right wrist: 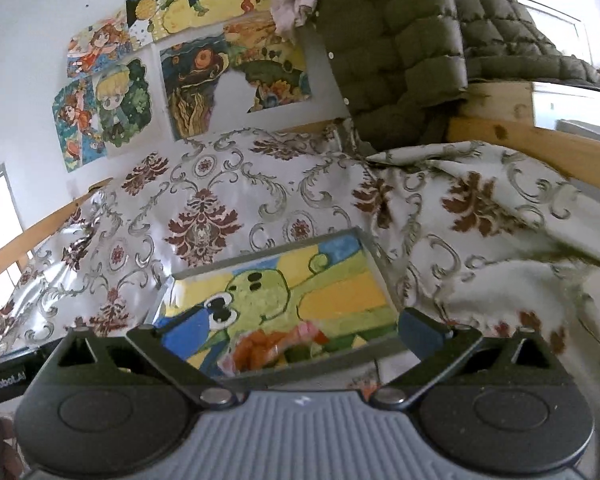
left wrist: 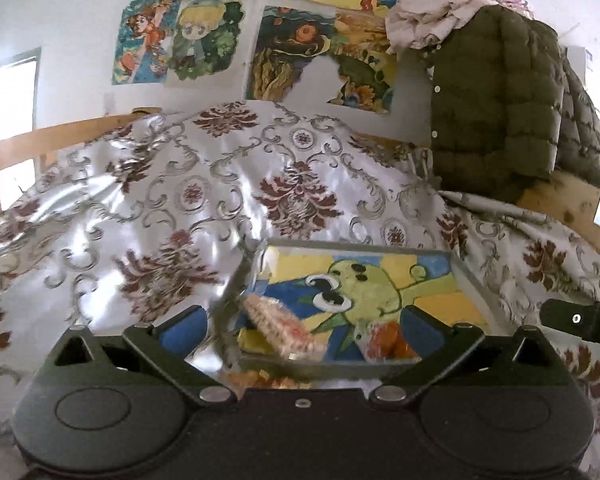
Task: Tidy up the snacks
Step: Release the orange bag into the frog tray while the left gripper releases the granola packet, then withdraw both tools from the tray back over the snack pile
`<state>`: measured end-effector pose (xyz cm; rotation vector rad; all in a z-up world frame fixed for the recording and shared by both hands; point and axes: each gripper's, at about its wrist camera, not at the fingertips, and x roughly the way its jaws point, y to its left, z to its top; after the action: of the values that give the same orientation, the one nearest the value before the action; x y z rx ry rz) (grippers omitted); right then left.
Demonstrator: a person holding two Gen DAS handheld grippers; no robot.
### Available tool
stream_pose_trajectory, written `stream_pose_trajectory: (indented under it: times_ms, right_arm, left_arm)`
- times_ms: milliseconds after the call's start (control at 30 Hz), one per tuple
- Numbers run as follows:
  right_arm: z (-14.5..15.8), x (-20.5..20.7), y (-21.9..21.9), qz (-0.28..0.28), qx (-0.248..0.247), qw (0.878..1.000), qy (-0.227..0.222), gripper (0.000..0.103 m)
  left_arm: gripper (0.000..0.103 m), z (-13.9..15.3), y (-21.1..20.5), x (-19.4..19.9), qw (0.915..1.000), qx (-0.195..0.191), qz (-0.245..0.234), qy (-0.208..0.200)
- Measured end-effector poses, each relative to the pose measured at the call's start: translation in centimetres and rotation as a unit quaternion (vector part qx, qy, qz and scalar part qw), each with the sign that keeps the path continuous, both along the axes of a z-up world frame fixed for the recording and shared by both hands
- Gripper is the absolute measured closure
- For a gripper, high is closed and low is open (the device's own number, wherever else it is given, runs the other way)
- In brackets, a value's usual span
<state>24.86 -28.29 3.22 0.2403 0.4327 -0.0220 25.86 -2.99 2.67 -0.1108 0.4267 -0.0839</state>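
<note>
A shallow grey tray (left wrist: pixel 360 245) lined with a painted green cartoon creature lies on the floral cloth. In it rest a pink-white wrapped snack (left wrist: pixel 284 330), a yellow wrapped piece (left wrist: pixel 256 340) and a clear packet of orange snacks (left wrist: pixel 388 344). More orange pieces (left wrist: pixel 268 380) show just in front of the tray's near rim. My left gripper (left wrist: pixel 300 328) hangs open above the tray's near edge, touching nothing. My right gripper (right wrist: pixel 296 336) is also open over the tray (right wrist: pixel 260 250), with the orange packet (right wrist: pixel 272 350) lying below it, untouched.
A shiny floral cloth (left wrist: pixel 180 184) covers the surface in folds. An olive quilted jacket (left wrist: pixel 500 112) hangs at the back right over a wooden frame (right wrist: pixel 520 136). Drawings (left wrist: pixel 204 40) cover the white wall. The right gripper's body (left wrist: pixel 580 320) shows beside the tray.
</note>
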Motion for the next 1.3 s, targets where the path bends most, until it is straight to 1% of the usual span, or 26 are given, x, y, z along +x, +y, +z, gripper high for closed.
stream_pose_trajectory:
  times_ms: [133, 300, 367, 567, 767, 933, 1100, 1200, 1300]
  right_arm:
    - [-0.2, -3.1, 0.2, -0.005, -0.013, 1.000, 0.000, 0.000]
    - [-0.7, -6.5, 1.3, 0.000, -0.039, 0.999, 0.006, 0.000]
    - [-0.9, -7.8, 1.7, 0.004, -0.043, 0.999, 0.008, 0.000]
    - [-1.6, -11.2, 2.6, 0.009, -0.053, 0.998, 0.014, 0.000]
    - [-2.1, -13.7, 2.9, 0.013, -0.065, 0.997, 0.027, 0.000]
    - [-2.7, -15.6, 3.1, 0.013, -0.082, 0.996, 0.043, 0.000]
    - [-2.8, -16.7, 2.7, 0.005, -0.070, 0.996, 0.061, 0.000]
    - [-3.2, -17.1, 2.6, 0.013, -0.061, 0.995, 0.076, 0.000]
    - [-3.3, -17.4, 2.9, 0.019, -0.063, 0.994, 0.084, 0.000]
  left_arm:
    - [0.001, -0.7, 0.0, -3.4, 0.9998, 0.007, 0.002, 0.019]
    - [0.001, -1.9, 0.4, -7.2, 0.9982, 0.040, 0.000, 0.045]
    - [0.001, -1.9, 0.7, -8.6, 0.9979, 0.048, 0.002, 0.044]
    - [0.001, -1.9, 1.1, -11.9, 0.9975, 0.054, -0.003, 0.045]
    - [0.001, -2.4, 0.7, -14.4, 0.9957, 0.071, -0.007, 0.059]
    - [0.001, -2.6, 0.2, -15.7, 0.9925, 0.104, 0.015, 0.062]
    - [0.001, -2.5, 0.3, -16.5, 0.9916, 0.103, 0.014, 0.077]
    - [0.001, -2.8, 0.1, -17.0, 0.9902, 0.106, 0.013, 0.089]
    - [0.001, -3.0, 0.2, -17.4, 0.9888, 0.108, 0.016, 0.102]
